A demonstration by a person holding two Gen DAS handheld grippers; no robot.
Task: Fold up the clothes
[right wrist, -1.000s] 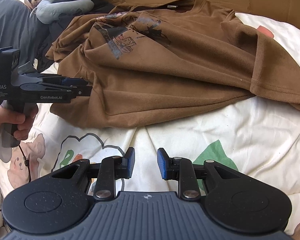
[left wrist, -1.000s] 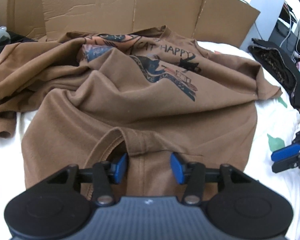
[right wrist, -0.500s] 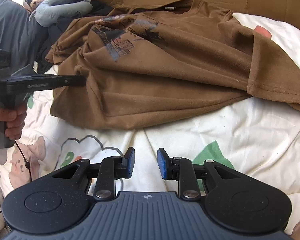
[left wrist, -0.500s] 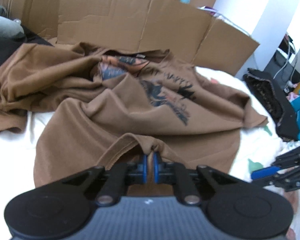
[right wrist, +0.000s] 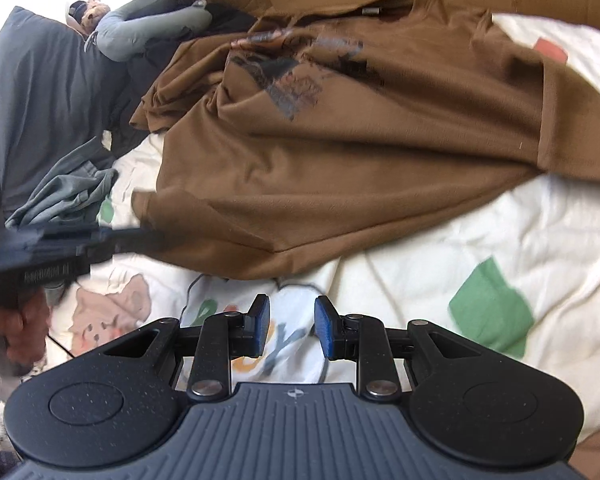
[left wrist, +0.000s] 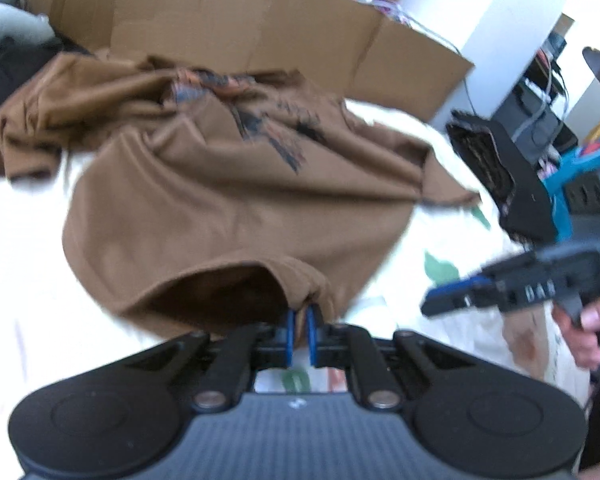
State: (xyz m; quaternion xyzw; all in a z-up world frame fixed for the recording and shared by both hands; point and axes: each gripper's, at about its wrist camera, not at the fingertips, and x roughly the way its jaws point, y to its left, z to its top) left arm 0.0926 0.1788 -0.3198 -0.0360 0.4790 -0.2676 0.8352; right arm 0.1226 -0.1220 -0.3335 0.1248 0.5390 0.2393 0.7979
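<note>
The brown T-shirt [left wrist: 228, 200] lies crumpled on the bed [right wrist: 480, 240], and you hold its near hem in your left hand-held gripper [left wrist: 300, 330], whose blue pads are pinched tight on a bunched fold of the cloth. That grip lifts the hem off the sheet, so the shirt's opening gapes dark just beside the pads; it looks like a hold for pulling the shirt straight before any fold. The rest of the shirt trails away from that pinch toward the cardboard [left wrist: 260, 28] standing behind it, its printed front twisted and partly buried in creases.

Your right hand-held gripper [right wrist: 288, 326] hangs just short of the shirt's near edge with its pads part-way apart and nothing between them, only the cartoon-printed sheet below. Probably it waits to take a second hold on the hem, to the right of the pinch. A grey garment [right wrist: 68, 192] lies beside the shirt's left edge, apart from it.
</note>
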